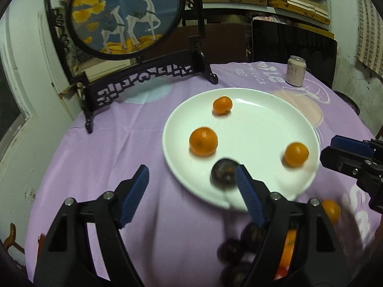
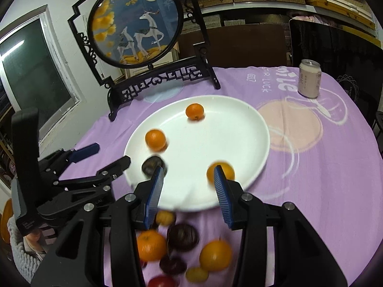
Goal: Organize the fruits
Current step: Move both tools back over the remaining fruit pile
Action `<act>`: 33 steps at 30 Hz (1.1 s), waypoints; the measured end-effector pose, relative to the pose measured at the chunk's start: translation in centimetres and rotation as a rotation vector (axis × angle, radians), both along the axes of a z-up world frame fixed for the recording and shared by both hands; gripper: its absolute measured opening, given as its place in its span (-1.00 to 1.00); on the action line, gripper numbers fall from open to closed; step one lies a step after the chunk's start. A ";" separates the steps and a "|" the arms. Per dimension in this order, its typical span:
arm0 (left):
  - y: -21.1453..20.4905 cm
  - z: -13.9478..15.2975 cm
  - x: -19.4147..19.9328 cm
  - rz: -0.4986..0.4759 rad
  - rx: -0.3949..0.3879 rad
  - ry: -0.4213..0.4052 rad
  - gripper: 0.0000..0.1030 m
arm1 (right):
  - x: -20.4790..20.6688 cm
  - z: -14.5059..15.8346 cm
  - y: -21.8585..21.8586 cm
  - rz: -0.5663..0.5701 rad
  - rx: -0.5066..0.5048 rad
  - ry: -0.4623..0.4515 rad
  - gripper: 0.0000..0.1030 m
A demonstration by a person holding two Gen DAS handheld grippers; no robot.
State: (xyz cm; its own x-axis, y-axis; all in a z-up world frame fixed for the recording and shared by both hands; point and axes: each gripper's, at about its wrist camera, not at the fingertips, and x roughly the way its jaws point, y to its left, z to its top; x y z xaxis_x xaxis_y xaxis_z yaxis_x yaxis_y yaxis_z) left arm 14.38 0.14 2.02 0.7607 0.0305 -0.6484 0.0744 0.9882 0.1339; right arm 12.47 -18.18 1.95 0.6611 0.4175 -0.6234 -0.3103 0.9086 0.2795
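The left claw (image 1: 191, 179) hangs with its jaws wide apart and nothing between them, over the near left rim of the white plate (image 1: 258, 124). A dark plum (image 1: 222, 172) lies on the plate's near edge, just beside the claw's right fingertip. Farther in on the plate sit three mandarins: one to the left (image 1: 203, 141), one at the back (image 1: 222, 105) and one to the right (image 1: 296, 154). They are round, bright orange and apart from one another.

The right claw (image 2: 189, 174) is also spread apart and empty, above the plate's near rim, its right fingertip in front of the right mandarin. Below it, on the purple tablecloth (image 2: 311, 167) of the table, lies a blurred loose heap of fruit (image 2: 182, 251): orange mandarins, dark plums, a small yellow fruit and a red one, close together.

At the far right of the table stands a pale drink can (image 2: 309, 79), well apart from the plate.
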 end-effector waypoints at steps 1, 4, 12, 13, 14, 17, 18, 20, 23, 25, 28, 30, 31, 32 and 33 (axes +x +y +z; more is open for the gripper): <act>0.1 0.0 -0.7 0.002 0.002 -0.006 0.53 | -0.9 -0.2 -0.2 -0.003 0.009 -0.003 -0.14; 0.1 0.0 -2.6 -0.003 0.001 -0.019 0.57 | -3.0 -0.5 -0.6 -0.013 0.020 -0.014 -0.14; 0.7 -0.9 -6.6 0.009 -0.016 -0.021 0.62 | -8.7 -2.3 -1.9 -0.072 0.030 -0.032 0.13; 0.8 -1.0 -6.9 0.014 -0.016 -0.020 0.63 | -9.1 -2.5 -2.0 -0.072 0.040 -0.026 0.13; 0.9 -1.2 -7.4 0.023 -0.012 -0.019 0.64 | -9.5 -2.8 -2.1 -0.072 0.049 -0.016 0.13; 1.5 -1.5 -8.6 0.045 -0.014 -0.024 0.68 | -10.5 -3.4 -2.0 -0.063 0.058 -0.001 0.13; 1.6 -1.6 -8.9 0.049 -0.015 -0.025 0.69 | -10.8 -3.5 -1.8 -0.053 0.060 -0.001 0.14; 1.8 -1.6 -9.5 0.058 -0.016 -0.033 0.70 | -11.5 -3.5 -1.5 -0.035 0.062 -0.009 0.17; 2.4 -1.7 -10.1 0.071 -0.030 -0.035 0.73 | -12.2 -3.5 -0.6 0.004 0.046 -0.013 0.28; 2.8 -1.6 -10.3 0.078 -0.044 -0.034 0.74 | -12.6 -3.7 0.4 0.032 0.017 -0.014 0.29; 3.1 -1.6 -10.3 0.089 -0.051 -0.032 0.75 | -13.0 -3.9 1.5 0.058 -0.035 -0.023 0.29; 3.1 -1.7 -10.2 0.088 -0.050 -0.029 0.75 | -13.1 -4.1 2.2 0.074 -0.061 -0.026 0.29; 3.0 -1.7 -10.2 0.087 -0.048 -0.029 0.76 | -13.0 -4.2 2.4 0.082 -0.069 -0.025 0.29; 3.0 -1.7 -10.2 0.086 -0.046 -0.030 0.76 | -13.1 -4.2 2.7 0.092 -0.080 -0.025 0.29; 3.0 -1.7 -10.2 0.087 -0.047 -0.030 0.77 | -13.1 -4.3 2.8 0.096 -0.086 -0.026 0.29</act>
